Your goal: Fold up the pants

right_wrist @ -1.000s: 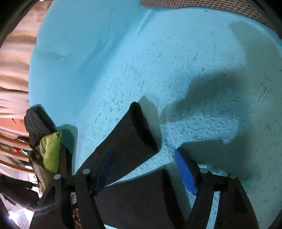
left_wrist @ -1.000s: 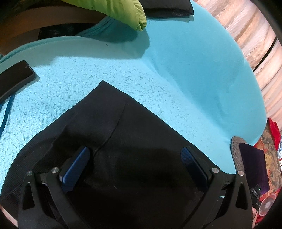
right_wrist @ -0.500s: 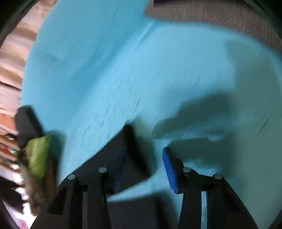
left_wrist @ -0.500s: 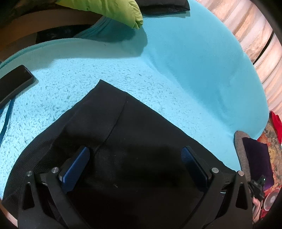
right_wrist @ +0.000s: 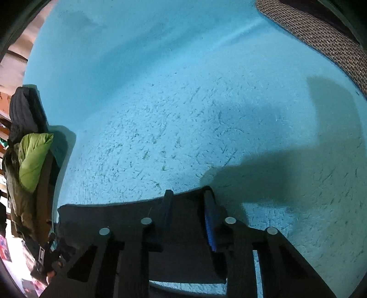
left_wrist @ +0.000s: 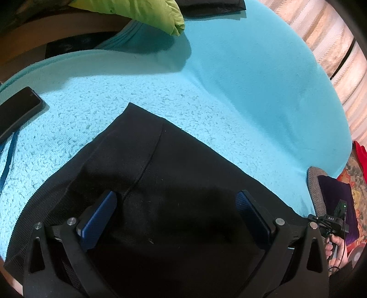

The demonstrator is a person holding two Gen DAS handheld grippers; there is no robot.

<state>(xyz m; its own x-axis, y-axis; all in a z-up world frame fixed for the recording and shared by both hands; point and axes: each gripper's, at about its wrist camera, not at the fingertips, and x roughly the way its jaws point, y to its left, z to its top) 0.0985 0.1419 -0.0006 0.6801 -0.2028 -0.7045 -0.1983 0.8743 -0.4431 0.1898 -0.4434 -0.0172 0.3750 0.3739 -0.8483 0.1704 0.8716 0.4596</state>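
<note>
Black pants (left_wrist: 174, 174) lie flat on a turquoise blanket (left_wrist: 240, 75), waistband corner pointing away. My left gripper (left_wrist: 175, 206) is open, its blue pads wide apart just above the waist area, holding nothing. In the right wrist view my right gripper (right_wrist: 188, 206) has its jaws narrowed around the edge of the black pants fabric (right_wrist: 110, 215), which lies between the pads at the hem end. Whether the pads press the cloth is hard to tell.
A black phone (left_wrist: 18, 110) and a blue strap (left_wrist: 9, 155) lie at the left. A green jacket (left_wrist: 142, 13) sits at the far edge, also shown in the right wrist view (right_wrist: 32, 158). A grey woven cushion (right_wrist: 321, 39) lies at the far right.
My right gripper has moved onto the pants edge and its jaws have narrowed around the fabric. My left gripper has stayed open over the waist, shifting only slightly.
</note>
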